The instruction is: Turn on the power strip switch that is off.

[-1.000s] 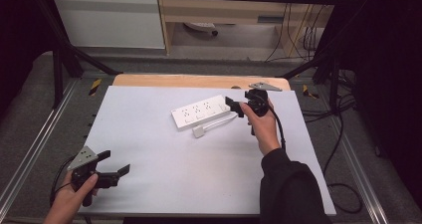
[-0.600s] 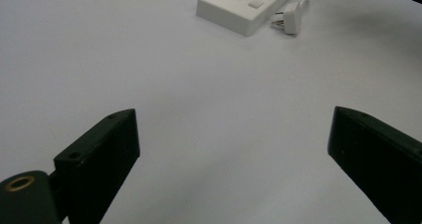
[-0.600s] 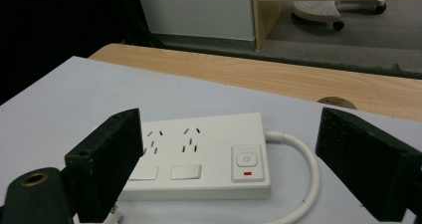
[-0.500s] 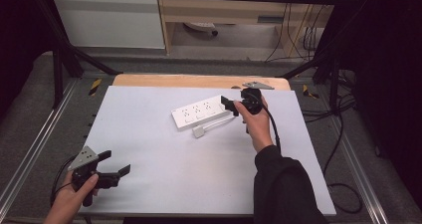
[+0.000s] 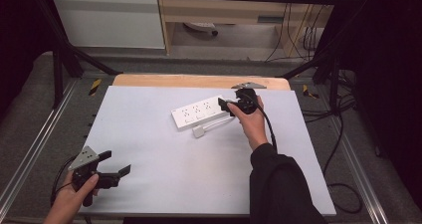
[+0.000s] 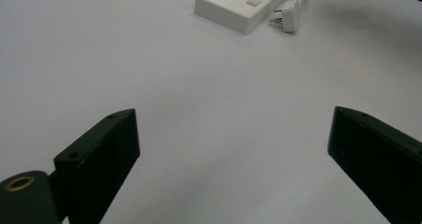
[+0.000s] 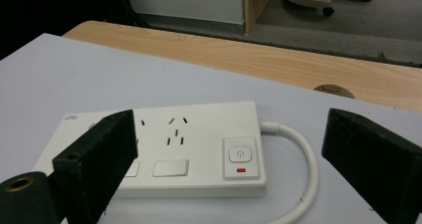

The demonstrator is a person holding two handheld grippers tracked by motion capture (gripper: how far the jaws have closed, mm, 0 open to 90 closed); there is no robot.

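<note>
Barely begun: right gripper (image 5: 225,104) at the cable end of the white power strip (image 5: 201,113) mid-table, jaws wide and gripping nothing, left gripper (image 5: 115,164) idle near the front edge, likewise spread.

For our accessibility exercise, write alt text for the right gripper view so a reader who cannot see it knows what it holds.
A white power strip lies on a white table, framed between the open black jaws of the right gripper, which rise at either side without touching it. Its power button with a small red mark faces the camera, and a white cable loops from its end.
</note>
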